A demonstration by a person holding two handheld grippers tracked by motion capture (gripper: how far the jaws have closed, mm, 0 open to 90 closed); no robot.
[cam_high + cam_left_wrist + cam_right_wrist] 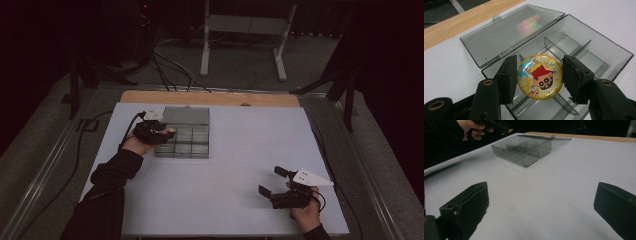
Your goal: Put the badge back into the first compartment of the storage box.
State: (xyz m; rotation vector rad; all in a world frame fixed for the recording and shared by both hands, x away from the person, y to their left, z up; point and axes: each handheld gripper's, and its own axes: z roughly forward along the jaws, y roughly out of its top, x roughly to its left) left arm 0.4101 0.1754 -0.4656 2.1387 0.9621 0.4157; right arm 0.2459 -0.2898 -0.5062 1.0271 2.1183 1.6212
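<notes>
A round glittery yellow badge (539, 76) with a cartoon figure sits between the jaws of my left gripper (539, 79), which is shut on it. The badge hangs over the near left part of a clear grey compartment box (599, 37), whose lid (506, 32) lies open behind it. From the high view, the left gripper (169, 132) is at the left edge of the box (196, 143), with the badge (171, 130) at its tip. My right gripper (269, 180) rests near the table's front right, open and holding nothing, its jaws wide apart (541, 207).
The box (524, 150) has several empty compartments split by thin dividers. The white tabletop (240, 150) stretches between the two grippers, with a wooden strip (210, 98) along its far edge. Cables and a stand's legs (242, 45) lie on the floor beyond.
</notes>
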